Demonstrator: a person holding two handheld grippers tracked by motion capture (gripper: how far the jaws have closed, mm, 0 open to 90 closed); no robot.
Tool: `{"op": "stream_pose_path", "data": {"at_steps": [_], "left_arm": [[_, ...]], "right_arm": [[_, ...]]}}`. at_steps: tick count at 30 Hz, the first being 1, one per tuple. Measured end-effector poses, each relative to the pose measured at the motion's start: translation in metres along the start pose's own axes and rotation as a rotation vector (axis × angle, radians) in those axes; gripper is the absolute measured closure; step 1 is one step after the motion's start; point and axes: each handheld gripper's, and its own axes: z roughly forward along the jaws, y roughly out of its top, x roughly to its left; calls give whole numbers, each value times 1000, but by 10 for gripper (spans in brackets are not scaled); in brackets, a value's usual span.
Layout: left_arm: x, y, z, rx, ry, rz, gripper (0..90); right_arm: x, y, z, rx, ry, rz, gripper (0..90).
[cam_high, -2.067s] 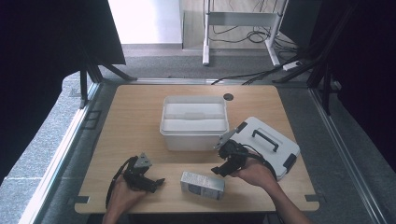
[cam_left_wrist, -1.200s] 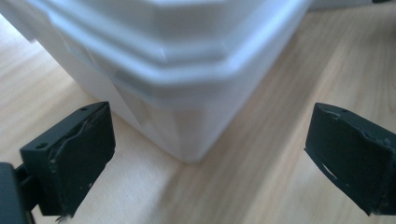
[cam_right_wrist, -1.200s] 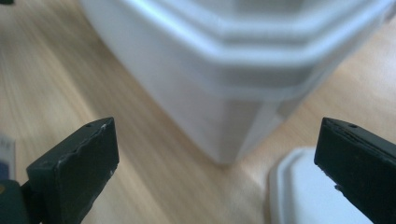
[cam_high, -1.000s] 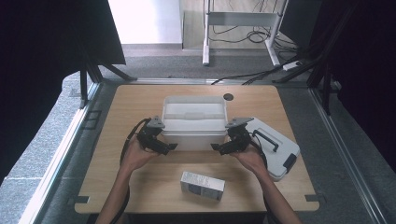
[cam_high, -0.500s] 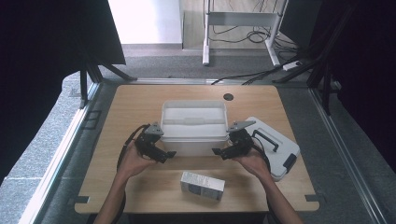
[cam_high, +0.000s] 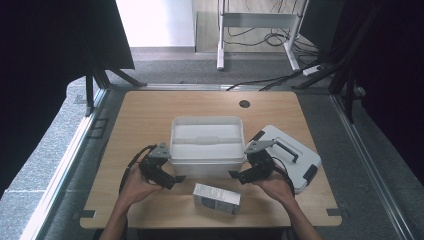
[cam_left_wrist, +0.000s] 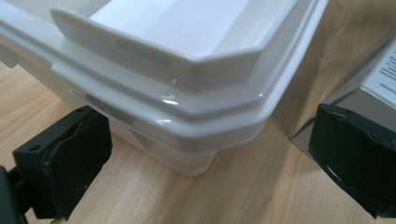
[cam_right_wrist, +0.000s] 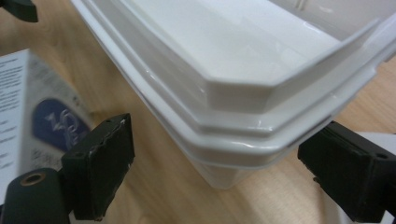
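Observation:
A white plastic bin (cam_high: 207, 142) stands empty in the middle of the table. My left gripper (cam_high: 172, 177) is at its near left corner and my right gripper (cam_high: 239, 176) at its near right corner. In the left gripper view the left gripper (cam_left_wrist: 210, 168) is open, with the bin's corner (cam_left_wrist: 187, 84) between its wide-set jaws. In the right gripper view the right gripper (cam_right_wrist: 224, 175) is open too, its jaws astride the other corner of the bin (cam_right_wrist: 243, 93). Neither gripper's pads visibly press on the bin.
A small printed box (cam_high: 216, 197) lies near the front edge between the hands, close to both grippers. A white lid with a dark handle (cam_high: 290, 155) lies right of the bin. A round hole (cam_high: 244, 104) is in the table's far part.
Both hands went from the table's front up to the bin's near corners. Over the last second the bin and both grippers have shifted together toward the front edge.

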Motion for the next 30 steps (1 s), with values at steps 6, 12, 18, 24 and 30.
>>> {"op": "stream_pose_path", "data": {"at_steps": [6,12,18,24,30], "left_arm": [[-10,-4,-4,-1,2,-8,0],[-7,-6,-5,1,-20,1,7],[2,-13,-13,53,-16,23,14],[17,-18,-23,100,-5,50,24],[35,-17,-39,125,6,70,39]], "right_arm": [[13,-5,-7,17,5,-13,102],[9,-6,-10,18,33,-1,130],[4,-23,-6,77,-18,-12,14],[2,-43,-4,89,-35,0,0],[5,-63,-1,93,-56,-6,0]]}}
